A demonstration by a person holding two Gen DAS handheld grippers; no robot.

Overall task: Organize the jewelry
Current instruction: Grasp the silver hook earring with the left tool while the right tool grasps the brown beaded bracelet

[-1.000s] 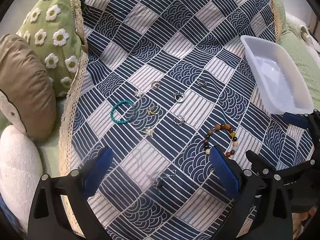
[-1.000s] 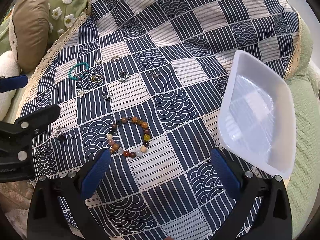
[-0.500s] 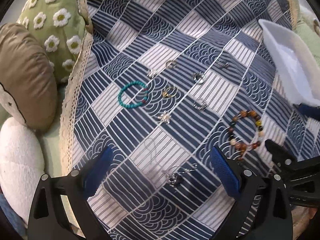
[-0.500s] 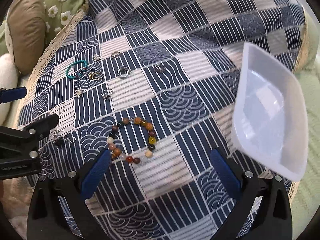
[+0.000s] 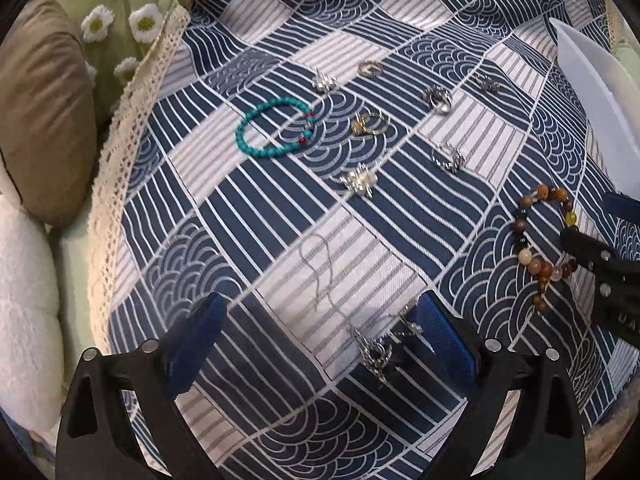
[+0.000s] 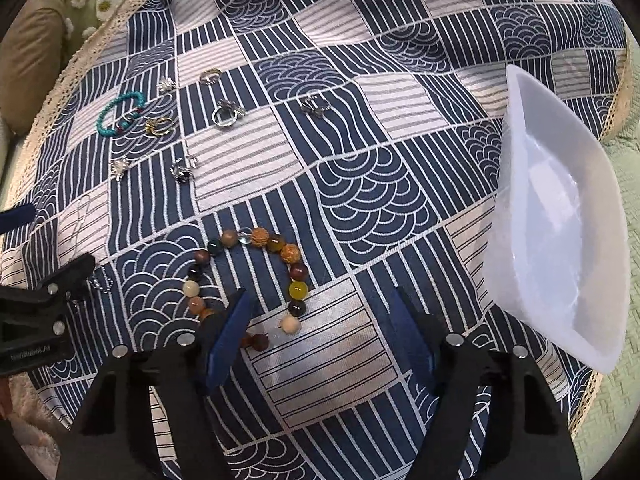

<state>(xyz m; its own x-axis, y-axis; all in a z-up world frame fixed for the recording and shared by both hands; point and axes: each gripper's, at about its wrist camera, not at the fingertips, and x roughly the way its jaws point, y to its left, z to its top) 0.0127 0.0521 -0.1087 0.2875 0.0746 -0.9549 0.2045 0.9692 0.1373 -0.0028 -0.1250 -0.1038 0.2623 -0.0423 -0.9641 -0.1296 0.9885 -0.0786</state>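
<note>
- The right gripper (image 6: pixel 316 332) is low over the mixed bead bracelet of brown, amber and cream round beads (image 6: pixel 256 276), which lies on the navy and white patchwork cloth (image 6: pixel 360 200) in the lower centre of the right wrist view.
- Its jaws are released and stand apart; the left blue pad sits on the lower left part of the bead ring, the right pad is outside the ring, on the cloth.
- My judgement: the step in hand is to pick this bracelet. It is better to close on one side of the ring only, with the strand between the pads, so the round beads do not roll out.
- The cloth is soft, so press only lightly, otherwise fabric may be pinched together with the beads.
- The translucent white plastic tray (image 6: pixel 560 220) is at the right edge of that view, well apart from the bracelet; it looks empty and probably it is the place for the jewelry.
- The left gripper (image 5: pixel 316 332) has also released jaws, and it holds nothing. The thin silver chain with a small pendant (image 5: pixel 376 350) lies between them, near the right pad, at the bottom centre of the left wrist view.
- The turquoise bead bracelet (image 5: pixel 276 126) and the small silver and gold rings (image 5: pixel 370 124) rest untouched in the upper middle.
</note>
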